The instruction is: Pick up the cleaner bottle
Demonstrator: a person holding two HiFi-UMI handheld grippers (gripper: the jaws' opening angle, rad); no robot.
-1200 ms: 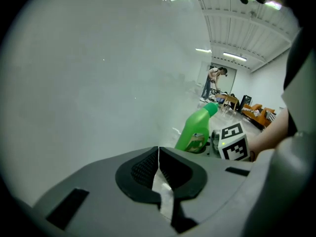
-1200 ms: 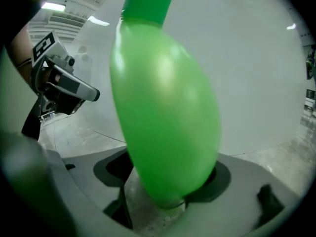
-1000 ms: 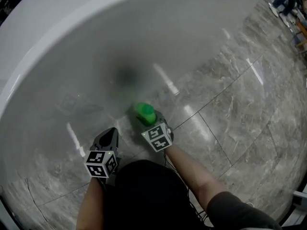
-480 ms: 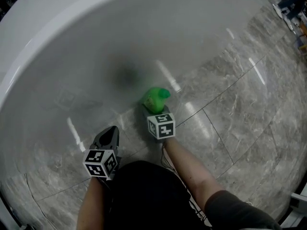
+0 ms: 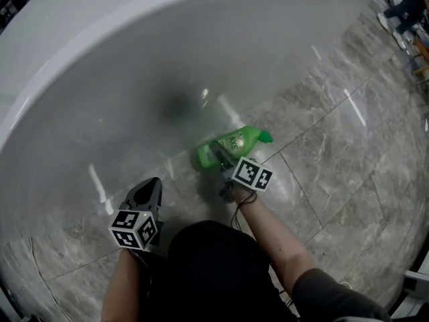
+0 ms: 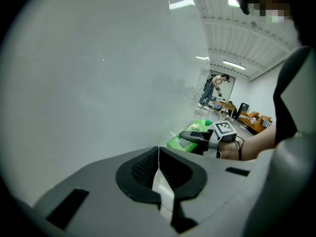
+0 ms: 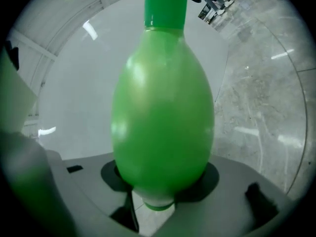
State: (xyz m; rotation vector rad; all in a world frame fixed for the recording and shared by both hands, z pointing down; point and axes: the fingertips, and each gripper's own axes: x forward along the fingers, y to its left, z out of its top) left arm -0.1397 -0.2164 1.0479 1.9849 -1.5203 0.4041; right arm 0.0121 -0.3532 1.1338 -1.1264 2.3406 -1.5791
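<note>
The green cleaner bottle [image 5: 233,144] is held off the grey marble floor, tipped on its side with its cap to the right in the head view. My right gripper [image 5: 218,155] is shut on the bottle's lower body, its marker cube just behind. In the right gripper view the bottle [image 7: 163,112] fills the middle, clamped between the jaws of the right gripper [image 7: 159,184], cap at the top. My left gripper [image 5: 151,185] hangs to the left, apart from the bottle, shut with nothing in it. The left gripper view has the left gripper [image 6: 158,168] low in the frame and the bottle [image 6: 188,135] beyond it.
A large white curved tub wall [image 5: 134,39] rises right behind the bottle. Grey marble floor [image 5: 335,153] spreads to the right. Far off in the left gripper view stand a person [image 6: 210,90] and orange seats [image 6: 252,120].
The right gripper has rolled and risen a little, tipping the bottle from upright to lying sideways with its cap to the right. The left gripper has shifted slightly left.
</note>
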